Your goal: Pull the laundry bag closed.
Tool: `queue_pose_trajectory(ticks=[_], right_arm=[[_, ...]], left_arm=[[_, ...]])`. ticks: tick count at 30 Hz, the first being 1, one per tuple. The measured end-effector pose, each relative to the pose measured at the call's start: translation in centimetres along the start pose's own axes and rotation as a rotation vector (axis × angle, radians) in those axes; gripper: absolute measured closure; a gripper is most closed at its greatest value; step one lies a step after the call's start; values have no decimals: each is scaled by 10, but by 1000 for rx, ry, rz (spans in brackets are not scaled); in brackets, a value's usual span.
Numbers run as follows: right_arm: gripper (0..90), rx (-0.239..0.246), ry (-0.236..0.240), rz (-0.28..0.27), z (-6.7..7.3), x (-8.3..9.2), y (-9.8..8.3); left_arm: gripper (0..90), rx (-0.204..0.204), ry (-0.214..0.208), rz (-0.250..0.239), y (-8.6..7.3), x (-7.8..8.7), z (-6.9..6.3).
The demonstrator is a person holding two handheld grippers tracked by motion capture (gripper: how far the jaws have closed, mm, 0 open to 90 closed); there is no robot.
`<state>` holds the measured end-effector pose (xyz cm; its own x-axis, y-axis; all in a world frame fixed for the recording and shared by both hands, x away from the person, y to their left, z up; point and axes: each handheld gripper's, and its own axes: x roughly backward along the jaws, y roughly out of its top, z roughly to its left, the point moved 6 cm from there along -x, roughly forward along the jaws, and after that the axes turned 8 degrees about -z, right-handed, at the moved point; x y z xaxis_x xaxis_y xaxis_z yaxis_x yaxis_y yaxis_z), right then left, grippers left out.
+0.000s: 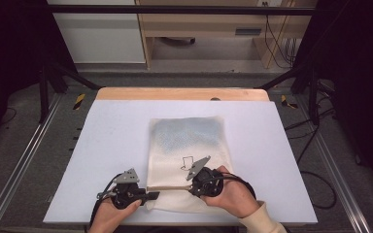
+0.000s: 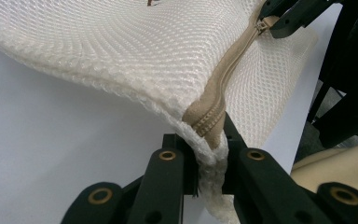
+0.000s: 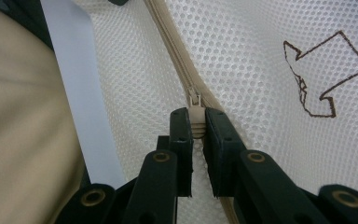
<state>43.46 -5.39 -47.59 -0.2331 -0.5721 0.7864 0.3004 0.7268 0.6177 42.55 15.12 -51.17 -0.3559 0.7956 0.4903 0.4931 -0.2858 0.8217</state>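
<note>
The white mesh zippered bag (image 1: 187,155) is lying on the pale table (image 1: 107,145) — the left gripper (image 2: 209,154) is pinching its zip-end corner, the right gripper (image 3: 196,126) is clamping the beige zip pull (image 3: 195,116).

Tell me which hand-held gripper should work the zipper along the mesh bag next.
Right. The right hand-held gripper is already clamped on the zipper pull, while the left hand-held gripper pinches the mesh bag at the zipper's end, anchoring it.
</note>
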Motion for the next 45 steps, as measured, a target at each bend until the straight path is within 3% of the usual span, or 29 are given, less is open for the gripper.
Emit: queue_pose_trajectory(ticks=[45], right_arm=[[821, -85, -47, -37, -12, 24, -32]], left_arm=[[832, -6, -4, 9, -1, -1, -1]])
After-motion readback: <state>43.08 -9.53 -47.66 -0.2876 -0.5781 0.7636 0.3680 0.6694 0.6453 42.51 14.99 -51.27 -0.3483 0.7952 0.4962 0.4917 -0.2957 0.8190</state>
